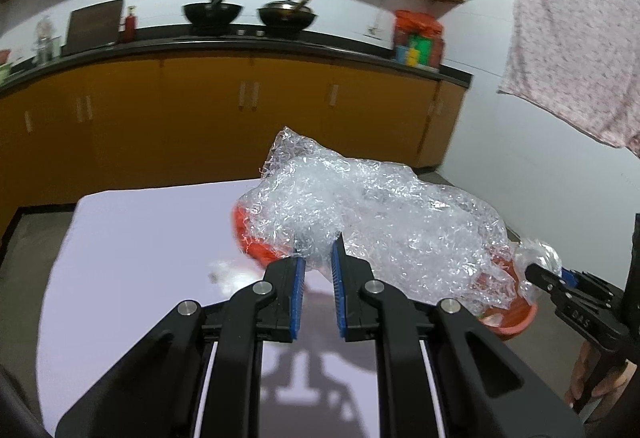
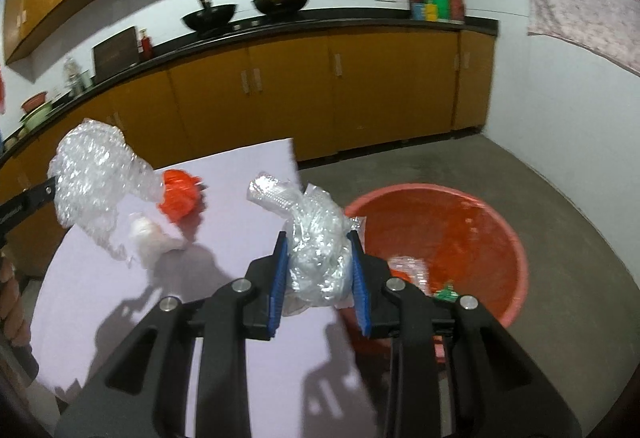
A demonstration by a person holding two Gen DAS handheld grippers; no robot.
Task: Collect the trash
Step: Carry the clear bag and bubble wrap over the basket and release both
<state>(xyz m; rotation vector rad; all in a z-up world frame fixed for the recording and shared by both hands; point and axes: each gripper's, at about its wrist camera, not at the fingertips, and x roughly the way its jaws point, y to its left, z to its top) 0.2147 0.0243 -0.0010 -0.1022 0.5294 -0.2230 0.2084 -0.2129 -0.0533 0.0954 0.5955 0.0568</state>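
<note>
The left gripper (image 1: 319, 258) is nearly closed, pinching a big sheet of crumpled clear plastic (image 1: 384, 214) held above the white table (image 1: 140, 238). The right gripper (image 2: 318, 262) clamps a smaller wad of clear wrap (image 2: 316, 246) — jaws partly apart — just beside the red basin (image 2: 480, 222) on the floor.

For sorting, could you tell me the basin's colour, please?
The basin is orange-red, clearest in the right wrist view.

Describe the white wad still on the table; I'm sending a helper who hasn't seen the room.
Find the white table in front of the orange cabinets, beside the red tub. On it, next to the orange crumpled piece, lies the white wad. It is opaque, soft-looking and in no gripper, unlike the clear crinkly plastic held above.
</note>
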